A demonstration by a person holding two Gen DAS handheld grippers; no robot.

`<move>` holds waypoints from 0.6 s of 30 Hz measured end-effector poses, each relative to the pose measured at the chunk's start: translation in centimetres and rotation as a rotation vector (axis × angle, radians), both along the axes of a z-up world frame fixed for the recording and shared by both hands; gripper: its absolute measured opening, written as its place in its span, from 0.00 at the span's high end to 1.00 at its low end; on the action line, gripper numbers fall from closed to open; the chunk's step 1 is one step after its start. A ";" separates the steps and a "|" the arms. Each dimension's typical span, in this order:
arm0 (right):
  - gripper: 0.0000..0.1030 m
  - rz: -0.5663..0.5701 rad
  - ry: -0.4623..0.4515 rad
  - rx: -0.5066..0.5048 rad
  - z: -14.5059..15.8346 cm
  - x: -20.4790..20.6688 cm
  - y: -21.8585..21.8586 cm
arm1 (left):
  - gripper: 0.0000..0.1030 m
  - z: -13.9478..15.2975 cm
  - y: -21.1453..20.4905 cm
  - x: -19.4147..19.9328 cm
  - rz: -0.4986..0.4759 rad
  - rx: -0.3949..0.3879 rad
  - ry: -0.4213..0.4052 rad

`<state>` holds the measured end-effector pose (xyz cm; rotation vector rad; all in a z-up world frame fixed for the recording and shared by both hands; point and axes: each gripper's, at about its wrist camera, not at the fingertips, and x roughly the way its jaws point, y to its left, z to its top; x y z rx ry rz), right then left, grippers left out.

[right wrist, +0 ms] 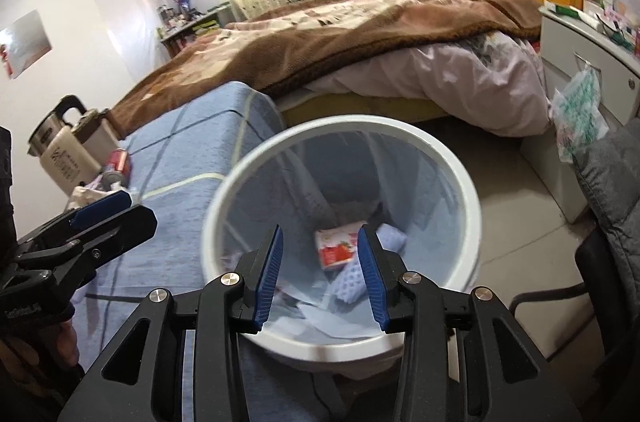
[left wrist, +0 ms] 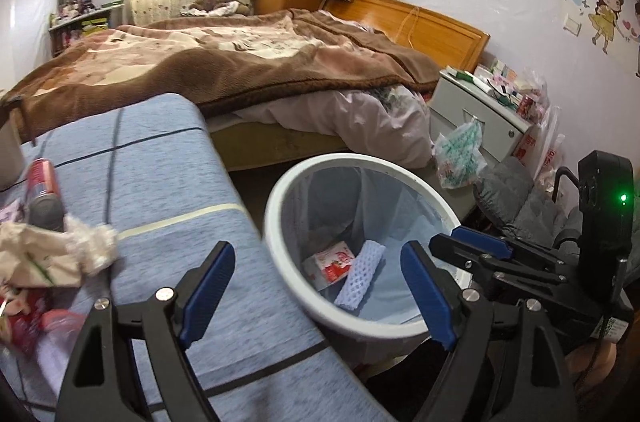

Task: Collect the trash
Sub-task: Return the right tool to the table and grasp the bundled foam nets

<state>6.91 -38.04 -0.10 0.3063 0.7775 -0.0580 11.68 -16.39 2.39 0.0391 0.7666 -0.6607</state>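
A white trash bin (left wrist: 276, 206) with a clear liner stands beside a blue-covered table (left wrist: 168, 182); it also shows in the right wrist view (right wrist: 464, 178). Inside lie a red-and-white carton (left wrist: 332, 262) (right wrist: 336, 246) and a white foam net (left wrist: 362, 274). My left gripper (left wrist: 316, 286) is open and empty over the table edge and bin rim. My right gripper (right wrist: 320, 270) is open and empty above the bin. On the table lie a red can (left wrist: 42, 182) (right wrist: 118, 162), crumpled paper (left wrist: 52, 250) and red wrappers (left wrist: 36, 326).
A bed with a brown blanket (left wrist: 240, 62) stands behind. A white nightstand (left wrist: 476, 110) with clutter and a plastic bag (left wrist: 460, 150) sit at the right. A grey padded chair (right wrist: 612, 190) is right of the bin. A kettle (right wrist: 60, 146) stands on the table's far end.
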 end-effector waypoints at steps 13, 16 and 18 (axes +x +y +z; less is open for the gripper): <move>0.61 0.121 -0.063 -0.002 1.5 -0.4 6.2 | 0.16 1.0 7.8 -2.2 0.158 -0.006 -0.065; 0.61 0.152 -0.081 -0.002 1.7 -0.4 7.7 | 0.16 1.0 10.0 -2.8 0.193 -0.020 -0.072; 0.61 0.185 -0.087 0.007 1.6 -0.3 9.0 | 0.16 0.9 11.4 -3.1 0.226 -0.013 -0.079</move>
